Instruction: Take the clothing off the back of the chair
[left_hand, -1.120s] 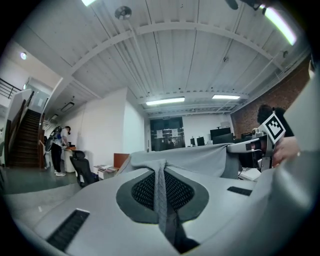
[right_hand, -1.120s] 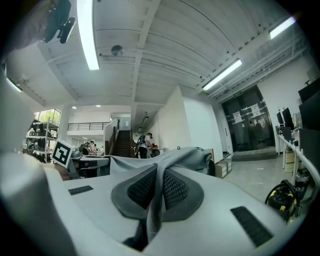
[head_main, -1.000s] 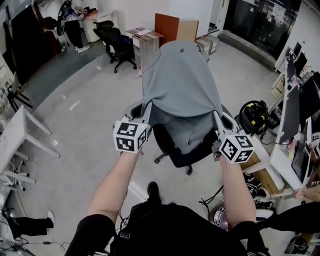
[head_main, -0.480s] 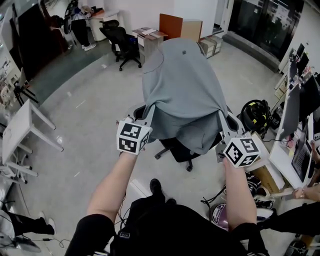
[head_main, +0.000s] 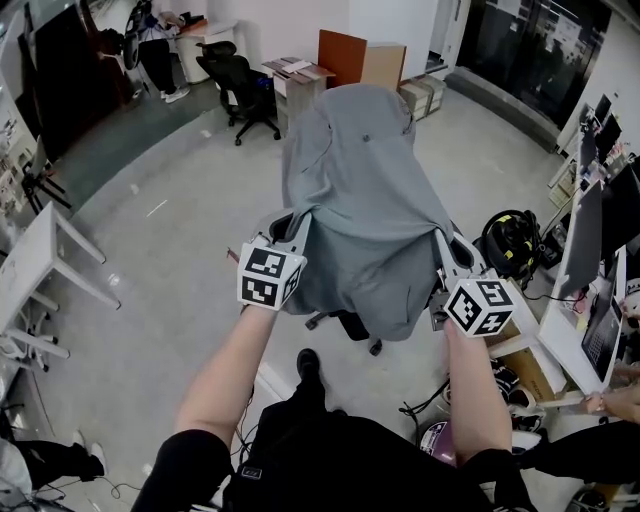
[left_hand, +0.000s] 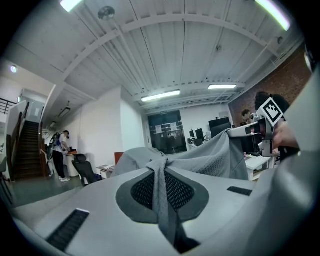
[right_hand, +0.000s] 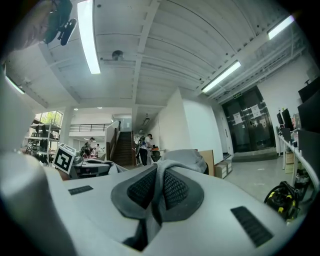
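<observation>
A grey garment (head_main: 360, 200) hangs over the back of an office chair, of which only the wheeled base (head_main: 345, 322) shows beneath the hem. My left gripper (head_main: 296, 224) is shut on the garment's lower left edge, and my right gripper (head_main: 441, 247) is shut on its lower right edge. In the left gripper view a strip of the grey cloth (left_hand: 162, 192) runs pinched between the pads of the left gripper (left_hand: 161, 170). The right gripper view shows the right gripper (right_hand: 158, 175) clamped on a fold of the cloth (right_hand: 156, 197), with the garment (right_hand: 187, 159) bunched beyond it.
A black office chair (head_main: 240, 85), a wooden cabinet (head_main: 345, 55) and cardboard boxes (head_main: 415, 95) stand at the back. A white table (head_main: 40, 265) is on the left. A desk with monitors (head_main: 590, 290) and a black-and-yellow bundle (head_main: 510, 240) crowd the right. A person (head_main: 155, 50) stands far back.
The garment's hem has come toward me and now hangs over the seat, which showed earlier. Both grippers keep hold of it and have shifted only slightly.
</observation>
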